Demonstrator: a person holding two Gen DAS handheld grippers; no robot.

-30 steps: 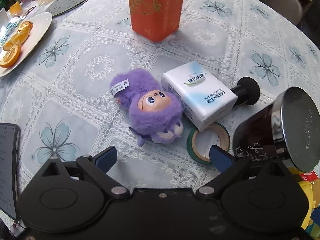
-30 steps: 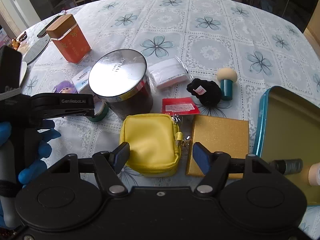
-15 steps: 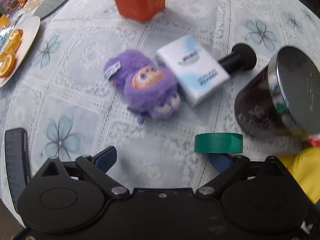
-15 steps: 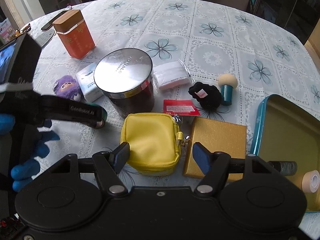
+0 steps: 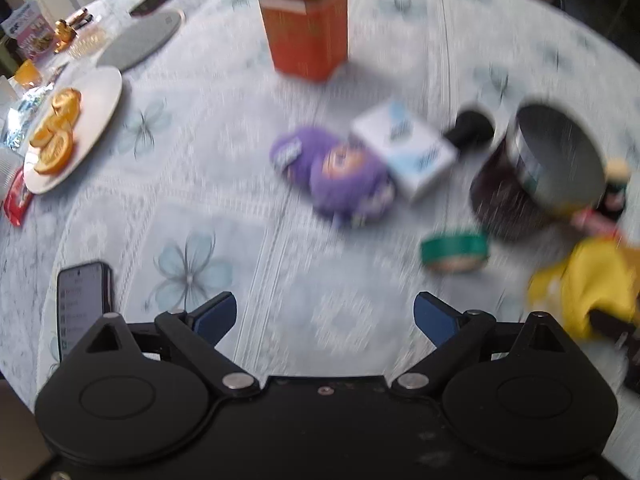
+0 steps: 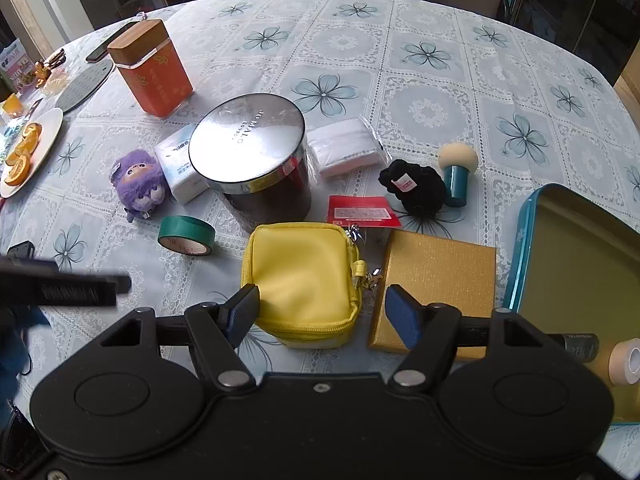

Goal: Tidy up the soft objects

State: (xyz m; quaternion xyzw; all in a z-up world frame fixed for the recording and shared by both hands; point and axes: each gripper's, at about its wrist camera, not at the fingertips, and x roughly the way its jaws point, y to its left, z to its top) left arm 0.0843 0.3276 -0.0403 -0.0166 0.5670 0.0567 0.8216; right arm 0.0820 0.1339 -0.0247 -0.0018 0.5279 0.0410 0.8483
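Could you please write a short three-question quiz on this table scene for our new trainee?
1. True or false: the tape roll stands on edge.
2. What lies directly right of the plush: A tin, B tissue pack, C plate?
3. Is anything between the left gripper jaws?

Key: 1 false, it lies flat. 2 B. 3 No, they are open over bare cloth.
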